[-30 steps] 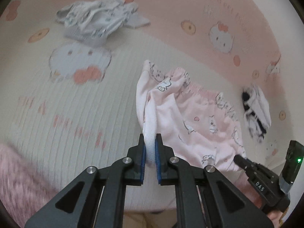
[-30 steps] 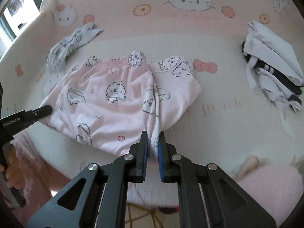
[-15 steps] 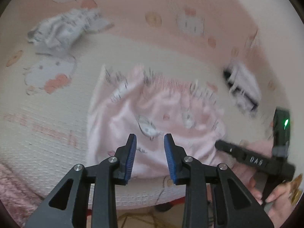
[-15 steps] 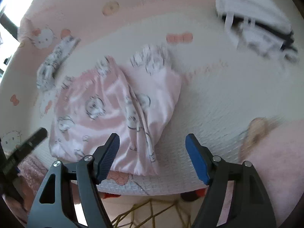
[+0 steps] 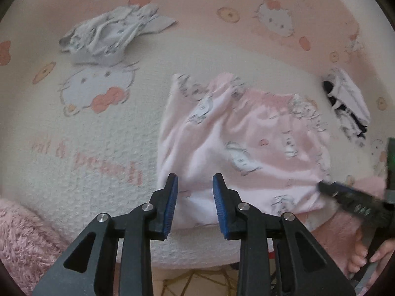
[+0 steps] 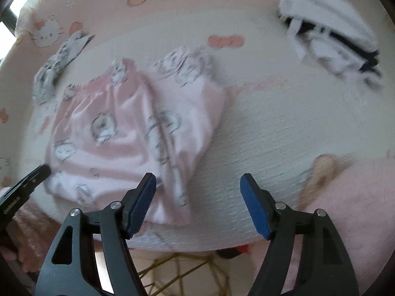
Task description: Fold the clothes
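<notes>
Both grips are off! The left gripper [image 5: 193, 202], a second ago pinching a fold, now has its fingers parted over the near hem of the pink cartoon-print cotton shorts [image 5: 246, 143], nothing between them. The shorts lie folded at frame centre. The right gripper [image 6: 197, 202] stands wide, also empty, the fabric edge just beyond. That fold looks done. Around them: a cream-and-pink cat-print quilted bed cover [image 5: 98, 148], a crumpled grey garment [image 5: 111, 39] upper left, and a white-and-navy striped garment [image 6: 328, 29] upper right.
</notes>
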`<state>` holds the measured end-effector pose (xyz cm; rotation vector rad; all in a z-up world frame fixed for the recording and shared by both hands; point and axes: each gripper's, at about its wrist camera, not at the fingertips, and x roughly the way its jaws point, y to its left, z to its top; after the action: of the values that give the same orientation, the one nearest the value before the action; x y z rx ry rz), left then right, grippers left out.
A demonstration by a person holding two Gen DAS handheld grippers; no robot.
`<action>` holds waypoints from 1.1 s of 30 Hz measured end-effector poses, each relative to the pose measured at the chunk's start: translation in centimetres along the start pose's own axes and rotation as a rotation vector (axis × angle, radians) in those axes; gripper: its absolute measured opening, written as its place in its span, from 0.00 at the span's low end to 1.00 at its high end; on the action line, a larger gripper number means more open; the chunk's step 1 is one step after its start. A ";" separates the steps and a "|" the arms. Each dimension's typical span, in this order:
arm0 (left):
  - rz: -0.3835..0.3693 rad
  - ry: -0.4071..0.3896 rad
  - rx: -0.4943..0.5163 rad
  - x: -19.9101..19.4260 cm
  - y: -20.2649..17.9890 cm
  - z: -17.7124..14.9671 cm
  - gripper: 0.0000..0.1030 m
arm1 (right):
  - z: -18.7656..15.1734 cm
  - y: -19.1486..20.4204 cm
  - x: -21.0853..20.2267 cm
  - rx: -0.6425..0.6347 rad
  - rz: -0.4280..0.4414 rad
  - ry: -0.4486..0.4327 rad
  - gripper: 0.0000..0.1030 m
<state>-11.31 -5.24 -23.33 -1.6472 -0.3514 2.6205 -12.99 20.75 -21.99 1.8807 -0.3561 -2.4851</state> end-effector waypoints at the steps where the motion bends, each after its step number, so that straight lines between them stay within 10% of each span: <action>1: 0.008 -0.001 0.007 0.0 -0.2 0.0 0.30 | -0.1 0.4 0.3 -0.017 -0.004 0.008 0.72; 5: 0.051 0.006 0.043 0.7 -1.5 -0.1 0.33 | -0.3 1.9 0.7 -0.103 -0.067 -0.007 0.69; 11: 0.042 0.079 0.035 2.3 -1.3 -0.3 0.35 | -0.2 3.5 0.1 -0.179 -0.008 -0.040 0.19; 24: -0.154 -0.025 -0.131 -0.4 1.6 1.1 0.35 | 4.9 9.6 -3.4 -0.314 0.140 -0.142 0.11; 33: -0.159 -0.014 -0.177 -0.2 2.9 1.6 0.35 | 5.2 16.2 0.3 -0.415 0.160 -0.098 0.13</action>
<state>-12.33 -8.36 -23.07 -1.5741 -0.7025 2.5486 -20.17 5.84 -17.97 1.5125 0.0139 -2.3249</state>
